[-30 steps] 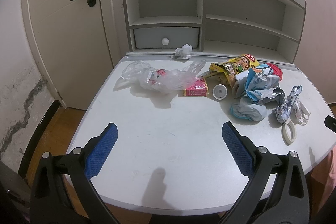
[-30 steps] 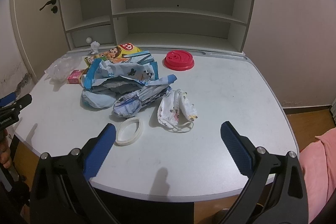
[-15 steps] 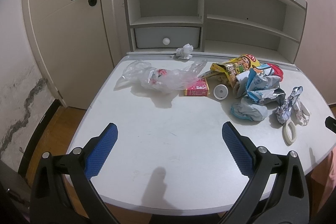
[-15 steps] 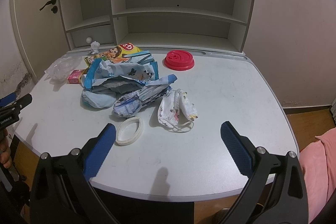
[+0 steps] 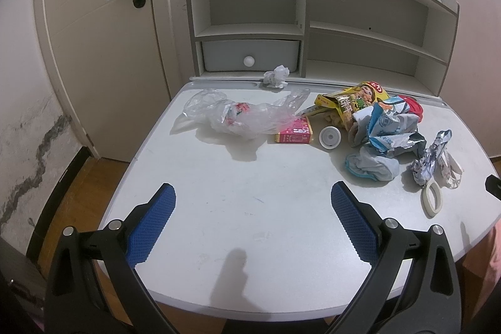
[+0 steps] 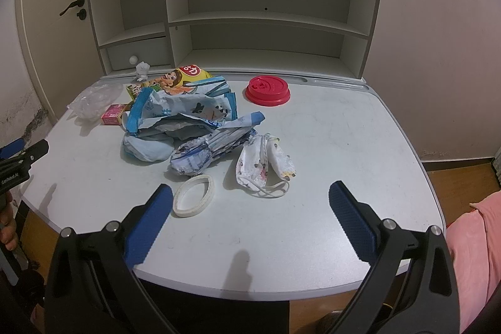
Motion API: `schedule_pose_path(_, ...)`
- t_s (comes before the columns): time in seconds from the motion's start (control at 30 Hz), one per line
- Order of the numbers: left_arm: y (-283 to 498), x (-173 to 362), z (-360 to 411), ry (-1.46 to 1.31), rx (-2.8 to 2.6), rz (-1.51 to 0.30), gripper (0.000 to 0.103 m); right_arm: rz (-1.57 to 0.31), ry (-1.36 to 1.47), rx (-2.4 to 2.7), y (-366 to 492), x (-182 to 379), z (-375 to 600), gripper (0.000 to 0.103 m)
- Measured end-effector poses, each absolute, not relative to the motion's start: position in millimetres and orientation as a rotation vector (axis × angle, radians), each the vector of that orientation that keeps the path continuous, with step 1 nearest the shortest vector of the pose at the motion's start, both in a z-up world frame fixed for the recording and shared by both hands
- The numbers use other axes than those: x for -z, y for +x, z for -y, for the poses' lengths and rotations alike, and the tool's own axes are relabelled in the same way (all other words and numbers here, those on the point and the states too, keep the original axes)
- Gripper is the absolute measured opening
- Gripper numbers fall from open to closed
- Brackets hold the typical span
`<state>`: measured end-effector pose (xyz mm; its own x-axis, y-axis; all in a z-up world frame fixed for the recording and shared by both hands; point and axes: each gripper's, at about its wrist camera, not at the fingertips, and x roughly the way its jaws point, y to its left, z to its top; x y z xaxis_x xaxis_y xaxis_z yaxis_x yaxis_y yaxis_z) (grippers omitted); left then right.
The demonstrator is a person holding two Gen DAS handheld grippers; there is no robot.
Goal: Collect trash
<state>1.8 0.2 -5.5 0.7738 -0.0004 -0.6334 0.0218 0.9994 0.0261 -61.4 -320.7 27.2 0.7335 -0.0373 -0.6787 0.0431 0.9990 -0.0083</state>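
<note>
Hovering over the desk (image 6: 360, 127), both grippers stand spread wide, empty. Right gripper (image 6: 250, 202) is nearer the litter: tape ring (image 6: 194, 199) just beside its left finger, face mask (image 6: 266, 168) straight ahead. Left gripper (image 5: 253, 201) faces bare surface, plastic bag (image 5: 241, 115) well ahead

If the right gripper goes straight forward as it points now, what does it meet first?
Probably the white face mask, lying just ahead between the open jaws of the right gripper; depth is uncertain.
</note>
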Motion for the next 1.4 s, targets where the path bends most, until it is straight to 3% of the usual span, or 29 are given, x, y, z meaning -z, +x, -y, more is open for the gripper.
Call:
schedule_pose_path(0.73,17.5,4.2,-16.7,-0.004,0.029,-0.723,0.097,-0.757,0.013,0.049,-59.7,-25.6,322.9,0.096)
schedule_pose_path(1.03,107.4,-17.6,-42.6,-0.055,0.032,-0.756,0.097,-0.783,0.04,0.061,-53.6,-16.9,340.1,0.096)
schedule_pose_path(1.4,201.3,42.4,-47.5,-0.057,0.008,-0.955,0.097,-0.802,0.076,0.05,-42.8,-6.3,359.6,0.096)
